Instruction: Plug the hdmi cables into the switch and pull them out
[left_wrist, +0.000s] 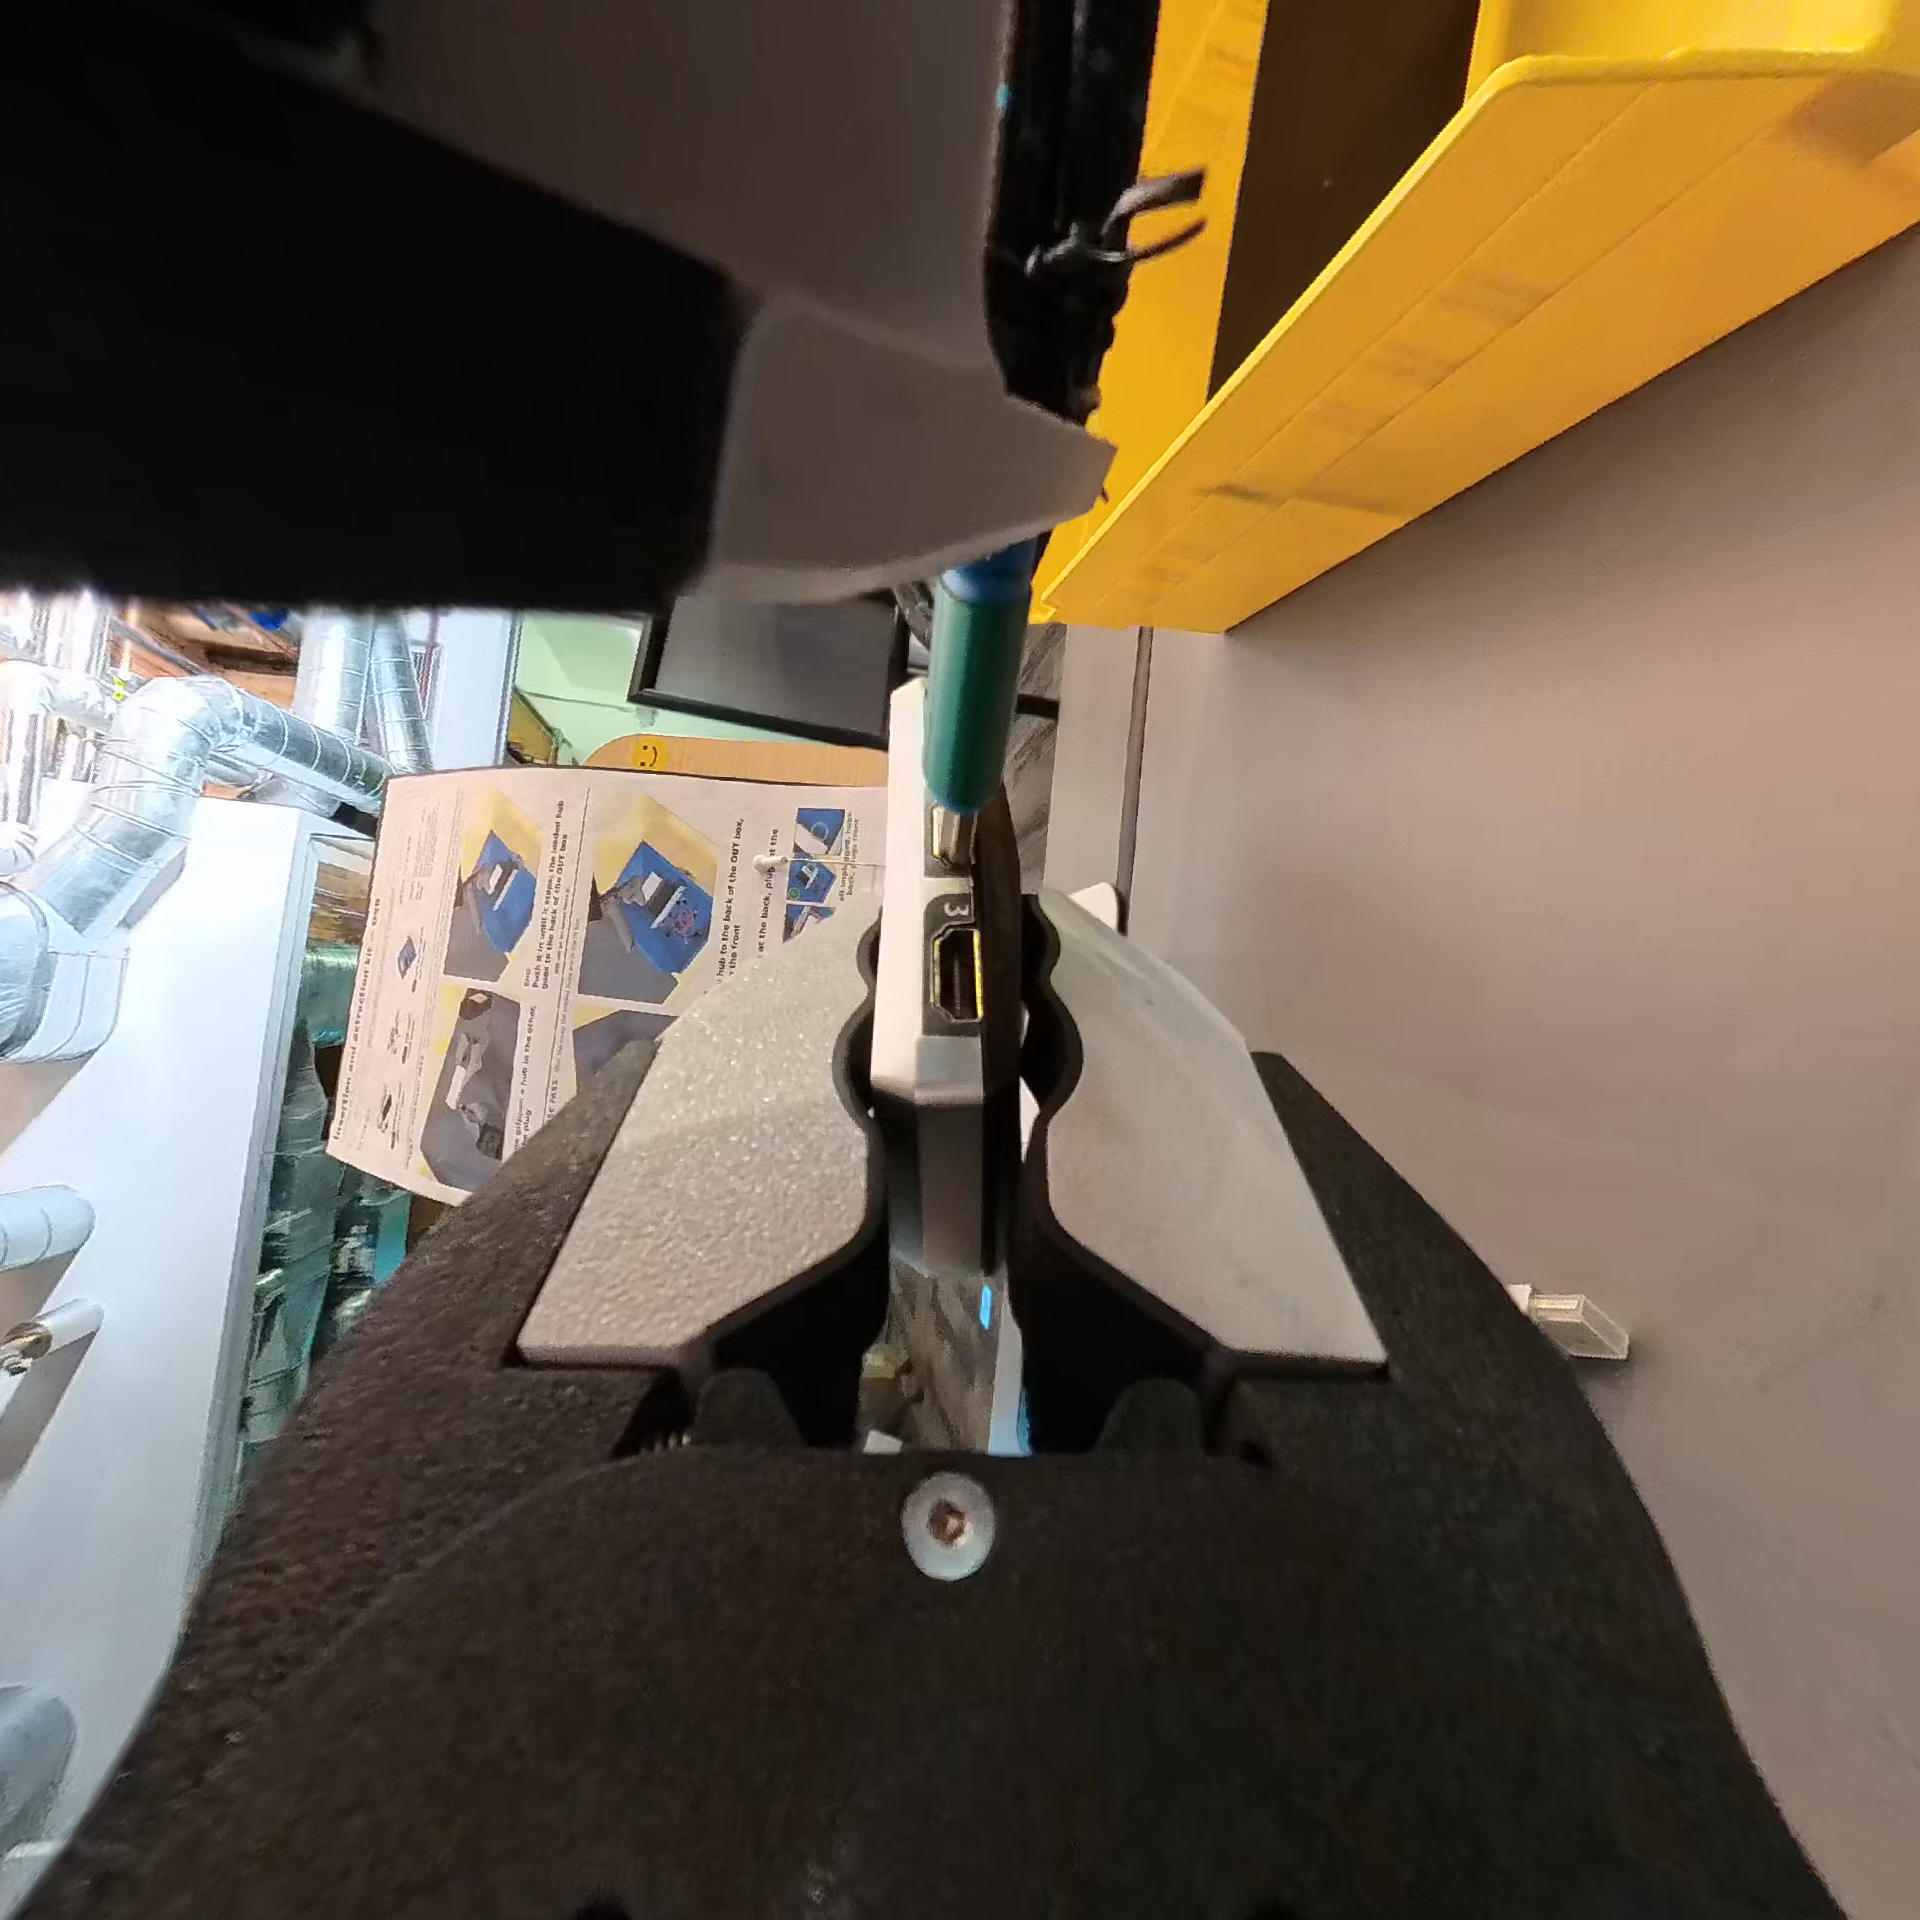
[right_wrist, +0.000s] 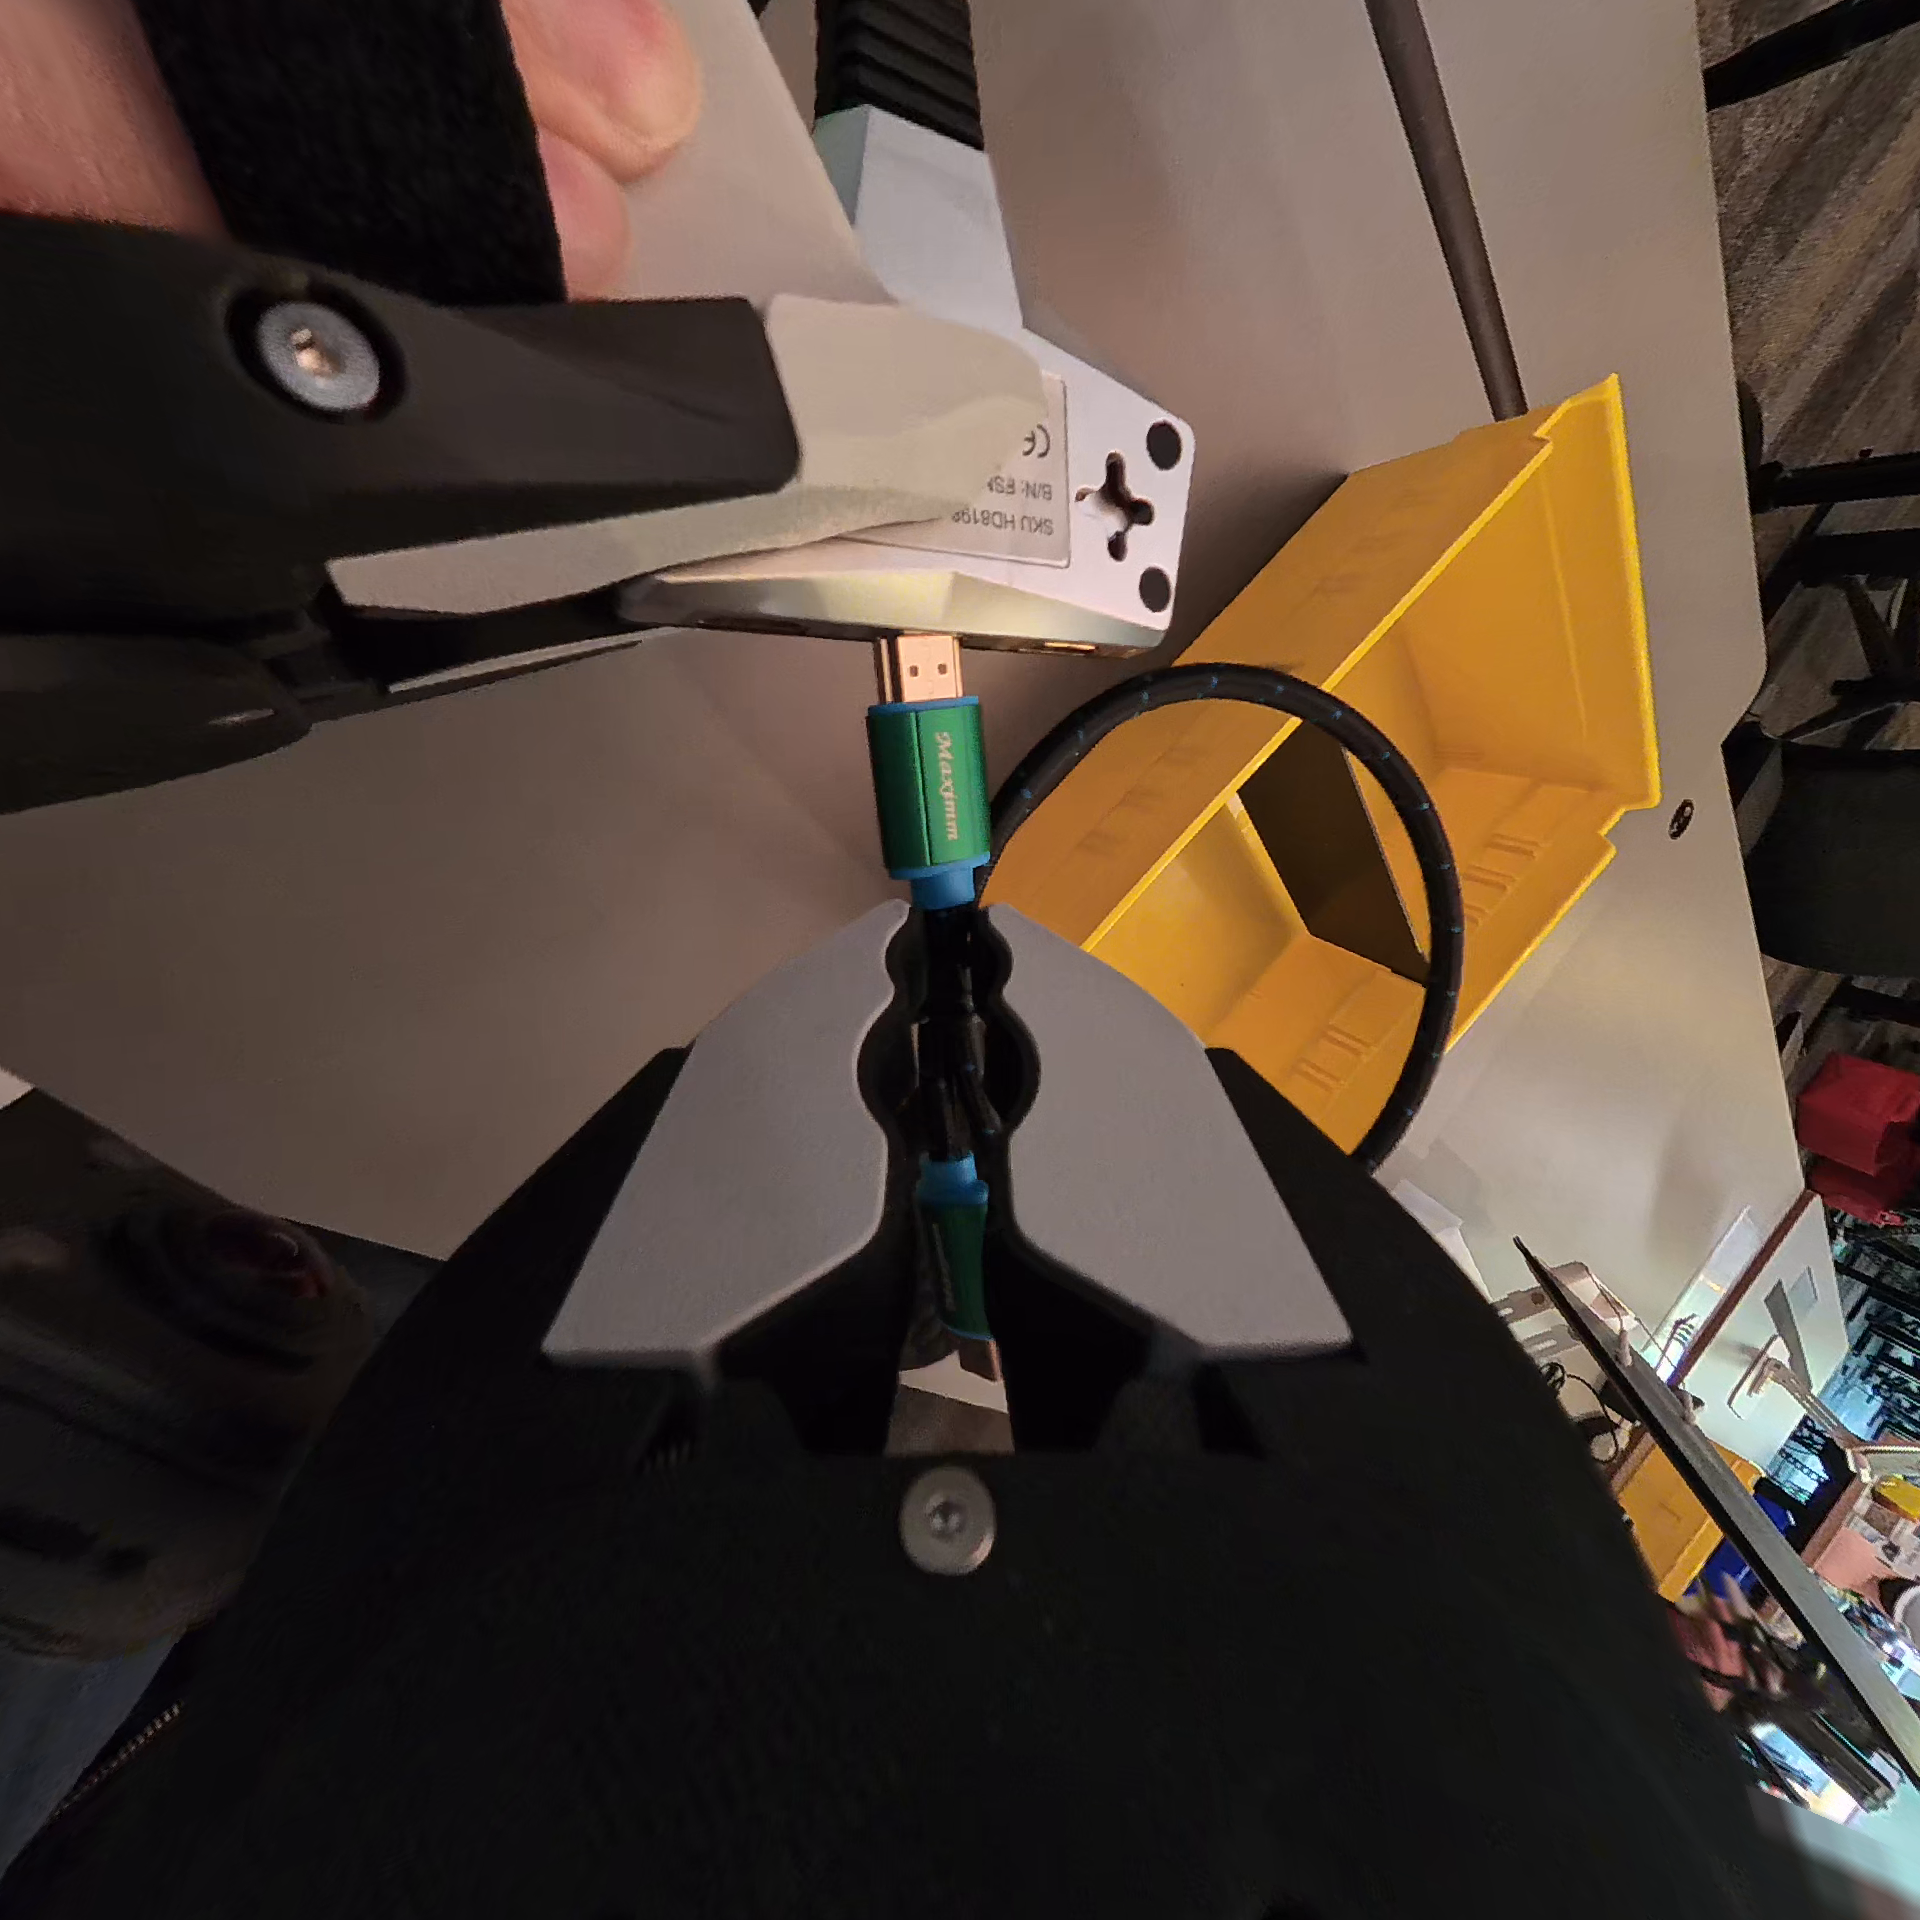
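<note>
My left gripper (left_wrist: 951, 925) is shut on the white HDMI switch (left_wrist: 914, 1039), held on edge with its dark port side facing me. One port (left_wrist: 956, 971) is open. A green HDMI plug (left_wrist: 971, 707) stands at the port above it. In the right wrist view my right gripper (right_wrist: 948, 914) is shut on the black braided cable (right_wrist: 1434, 852) just behind the green plug (right_wrist: 928, 790). The plug's gold tip (right_wrist: 920, 670) meets the edge of the switch (right_wrist: 1101, 488), with most of the metal showing. A second green plug (right_wrist: 951, 1278) hangs between my right fingers.
A yellow bin (right_wrist: 1403, 727) lies on the grey table (right_wrist: 416, 935) just beyond the switch; it also shows in the left wrist view (left_wrist: 1455, 364). A printed sheet (left_wrist: 582, 966) stands behind. A small clear connector (left_wrist: 1574, 1322) lies on the table. A hand (right_wrist: 592, 104) holds the left gripper. Tip to tip, the grippers are about 7 centimeters apart. My left gripper's tips are some 15 centimeters from the small clear connector (left_wrist: 1574, 1322).
</note>
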